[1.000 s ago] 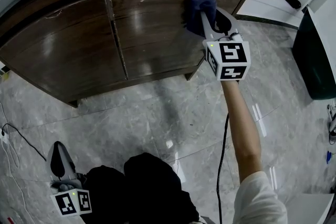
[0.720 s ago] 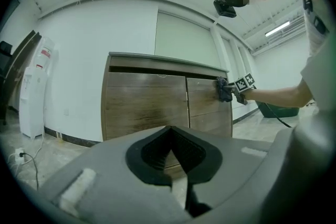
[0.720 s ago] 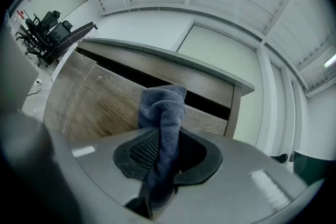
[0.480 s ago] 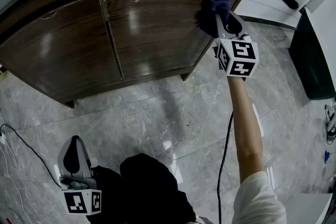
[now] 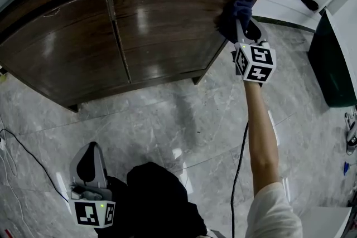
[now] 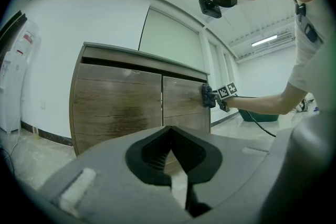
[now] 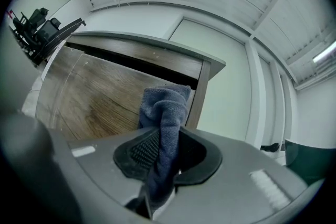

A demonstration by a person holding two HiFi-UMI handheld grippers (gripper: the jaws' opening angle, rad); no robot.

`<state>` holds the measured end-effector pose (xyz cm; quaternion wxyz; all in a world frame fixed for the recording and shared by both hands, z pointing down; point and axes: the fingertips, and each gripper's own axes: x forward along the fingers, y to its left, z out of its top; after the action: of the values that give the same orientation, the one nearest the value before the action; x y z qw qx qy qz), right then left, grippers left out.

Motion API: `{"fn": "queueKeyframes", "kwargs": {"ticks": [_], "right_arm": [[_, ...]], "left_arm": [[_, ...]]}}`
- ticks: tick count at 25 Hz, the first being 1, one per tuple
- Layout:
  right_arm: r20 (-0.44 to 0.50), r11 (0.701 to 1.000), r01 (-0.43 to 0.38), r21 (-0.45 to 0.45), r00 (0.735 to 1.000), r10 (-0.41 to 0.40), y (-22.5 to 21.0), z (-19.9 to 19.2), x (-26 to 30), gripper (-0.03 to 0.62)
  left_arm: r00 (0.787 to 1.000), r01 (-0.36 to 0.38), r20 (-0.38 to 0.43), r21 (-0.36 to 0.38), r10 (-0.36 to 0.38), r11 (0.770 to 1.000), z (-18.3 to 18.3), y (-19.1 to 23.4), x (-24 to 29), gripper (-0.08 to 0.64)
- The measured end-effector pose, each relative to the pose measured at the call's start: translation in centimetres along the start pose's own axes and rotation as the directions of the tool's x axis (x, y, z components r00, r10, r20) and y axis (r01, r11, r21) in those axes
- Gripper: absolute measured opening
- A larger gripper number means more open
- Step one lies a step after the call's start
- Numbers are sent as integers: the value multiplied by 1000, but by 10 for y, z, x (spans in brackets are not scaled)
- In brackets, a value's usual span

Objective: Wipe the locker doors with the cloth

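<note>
A low cabinet has two dark wood locker doors, the left door and the right door. My right gripper is shut on a blue cloth and presses it against the upper right corner of the right door. In the right gripper view the cloth bunches up between the pads, next to the cabinet's right edge. My left gripper hangs low over the floor, far from the doors, shut on nothing. The left gripper view shows both doors and the cloth in the distance.
Grey marble floor lies in front of the cabinet. A dark green bin stands at the right. A black cable runs down from the right gripper, and another thin cable lies at the left. The person's dark legs are below.
The right gripper has slid the cloth rightward along the top of the right door to its corner. The left gripper has drifted right and slightly closer to the cabinet.
</note>
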<state>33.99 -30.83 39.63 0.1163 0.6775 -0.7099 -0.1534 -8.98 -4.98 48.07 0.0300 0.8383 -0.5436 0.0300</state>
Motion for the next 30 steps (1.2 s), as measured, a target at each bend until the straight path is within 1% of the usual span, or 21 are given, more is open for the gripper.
{"fn": "queueKeyframes", "kwargs": {"ticks": [5,11,15,20,26,30], "right_arm": [[9,1000,-7,24,1000,7,18,-10,0,77],[24,998,-17,63,1000,15,43,-10,-2,77],[34,997,-36,73,999,33,65,-5,-3,77],[53,993,-89,72,995,85,104,5,-3,77],[75,989,-109,100,992,101,143,15,-5,77],[88,984,-139,116,988,129,170,23,-5,77]], "left_arm": [[1000,-4,1,-2,4,1000,1,4,-2,0],[1000,-10,6,0,10,1000,3,10,-6,0],[1000,-17,9,-1,17,1000,3,15,-11,0],[1000,-25,16,-10,25,1000,3,18,-17,0],[999,-27,28,-20,28,999,4,27,-22,0],[999,-34,33,-28,35,999,3,34,-27,0]]}}
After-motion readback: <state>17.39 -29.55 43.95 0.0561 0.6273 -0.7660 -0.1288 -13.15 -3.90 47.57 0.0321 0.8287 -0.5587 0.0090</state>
